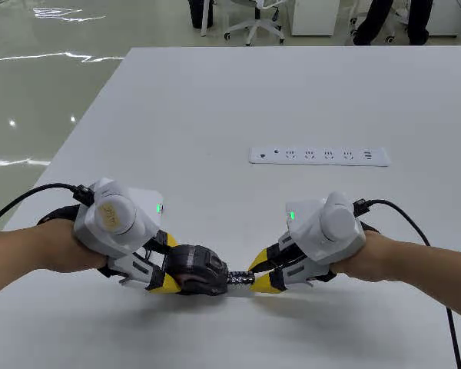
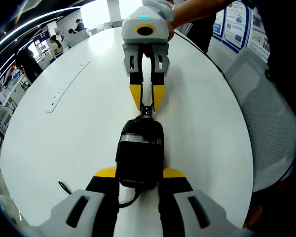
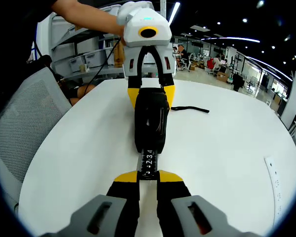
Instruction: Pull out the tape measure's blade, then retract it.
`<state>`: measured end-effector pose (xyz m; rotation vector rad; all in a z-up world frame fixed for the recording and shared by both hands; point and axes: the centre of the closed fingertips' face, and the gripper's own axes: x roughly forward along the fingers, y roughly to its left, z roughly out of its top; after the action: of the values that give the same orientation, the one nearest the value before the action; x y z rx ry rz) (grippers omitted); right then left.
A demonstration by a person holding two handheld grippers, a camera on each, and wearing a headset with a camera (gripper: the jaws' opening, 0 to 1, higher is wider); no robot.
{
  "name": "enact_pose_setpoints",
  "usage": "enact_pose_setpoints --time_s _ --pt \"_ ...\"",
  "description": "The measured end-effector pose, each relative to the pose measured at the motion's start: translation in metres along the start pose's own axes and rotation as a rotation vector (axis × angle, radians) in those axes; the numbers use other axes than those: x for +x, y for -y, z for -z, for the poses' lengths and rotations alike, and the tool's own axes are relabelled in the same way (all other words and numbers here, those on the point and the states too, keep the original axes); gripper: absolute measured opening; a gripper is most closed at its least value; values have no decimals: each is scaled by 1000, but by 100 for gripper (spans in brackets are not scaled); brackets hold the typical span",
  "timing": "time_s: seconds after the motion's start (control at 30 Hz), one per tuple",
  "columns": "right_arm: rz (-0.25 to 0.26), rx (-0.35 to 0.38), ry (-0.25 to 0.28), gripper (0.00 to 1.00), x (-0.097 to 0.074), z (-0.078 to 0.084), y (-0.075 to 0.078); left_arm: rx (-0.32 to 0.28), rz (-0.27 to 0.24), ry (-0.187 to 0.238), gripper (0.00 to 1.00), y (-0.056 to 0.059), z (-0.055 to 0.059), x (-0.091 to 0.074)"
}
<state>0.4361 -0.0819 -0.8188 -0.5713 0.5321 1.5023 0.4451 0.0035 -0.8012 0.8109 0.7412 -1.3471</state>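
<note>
Head view: the tape measure [image 1: 198, 269] lies near the front edge of the white bench [image 1: 238, 100], between the left gripper [image 1: 166, 270] and the right gripper [image 1: 263, 275]. A power strip [image 1: 319, 156] lies farther off, well apart.
Left gripper view: its fingers [image 2: 104, 173] are clamped on the sides of the case, which blocks most of the short blade.
Right gripper view: its fingers [image 3: 126, 177] pinch the drawn blade [image 3: 148, 160], and the numerals are readable. A black strap [image 3: 190, 109] lies beside the case, and a mesh chair [image 3: 29, 123] stands off the bench's edge.
</note>
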Motion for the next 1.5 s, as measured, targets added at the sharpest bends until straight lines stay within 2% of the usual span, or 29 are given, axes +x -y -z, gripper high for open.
enact_pose_setpoints --time_s 1.5 --pt "2 -4 -4 11 -10 5 -1 -7 -1 -2 25 0 2 -1"
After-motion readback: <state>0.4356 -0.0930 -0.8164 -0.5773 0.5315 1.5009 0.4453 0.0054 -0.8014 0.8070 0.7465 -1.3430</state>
